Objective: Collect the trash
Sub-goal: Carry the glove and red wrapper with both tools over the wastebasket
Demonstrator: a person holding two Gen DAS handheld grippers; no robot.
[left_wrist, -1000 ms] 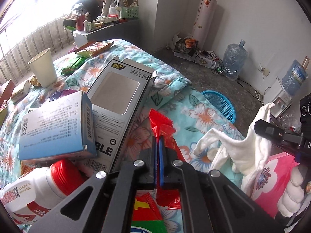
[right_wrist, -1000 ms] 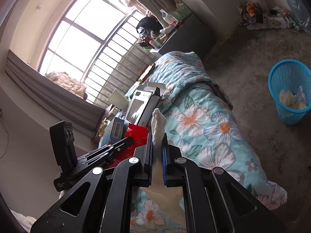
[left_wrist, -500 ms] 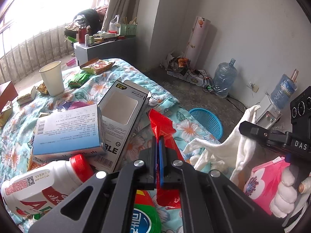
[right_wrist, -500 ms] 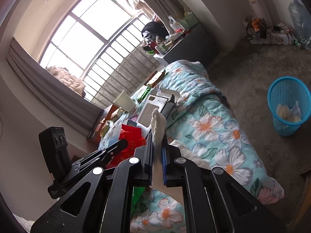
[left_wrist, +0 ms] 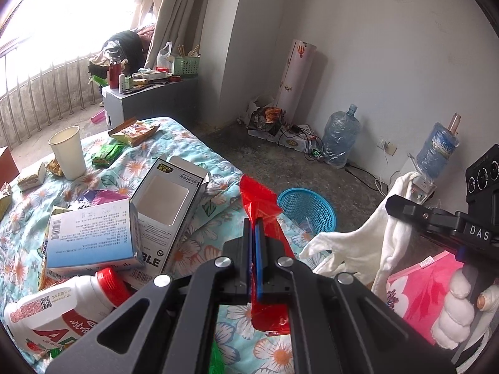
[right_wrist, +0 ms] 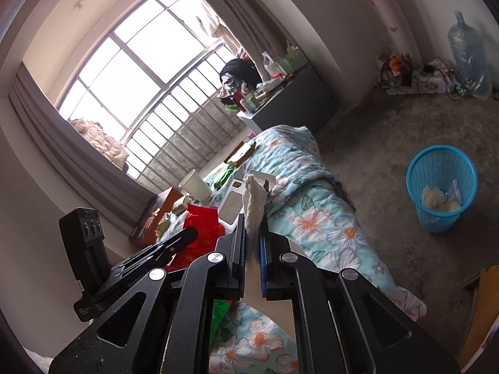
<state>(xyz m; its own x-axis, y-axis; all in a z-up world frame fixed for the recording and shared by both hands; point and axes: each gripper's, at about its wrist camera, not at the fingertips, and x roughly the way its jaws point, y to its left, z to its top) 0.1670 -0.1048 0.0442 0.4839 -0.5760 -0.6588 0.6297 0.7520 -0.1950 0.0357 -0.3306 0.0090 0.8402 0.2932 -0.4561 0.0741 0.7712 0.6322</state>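
From the left wrist view, the left gripper (left_wrist: 254, 233) has its fingers clamped tight on a red wrapper (left_wrist: 260, 205), which sticks up past the tips above the flowered bed (left_wrist: 218, 184). Left of it lie a windowed box (left_wrist: 168, 199), a blue-and-white carton (left_wrist: 92, 237) and a red-capped bottle (left_wrist: 62, 308), with a paper cup (left_wrist: 67, 152) farther back. The blue basket (left_wrist: 307, 208) stands on the floor just past the bed's edge. At right, a gloved hand (left_wrist: 458, 308) carries the other tool, white cloth (left_wrist: 368, 246) hanging from it.

Over to the right wrist view: the right gripper (right_wrist: 253, 227) has its fingers pinched on that white cloth (right_wrist: 254, 199). The red wrapper (right_wrist: 202, 233) shows at left, and the blue basket (right_wrist: 441, 187) sits well apart on the floor, already holding some scraps.
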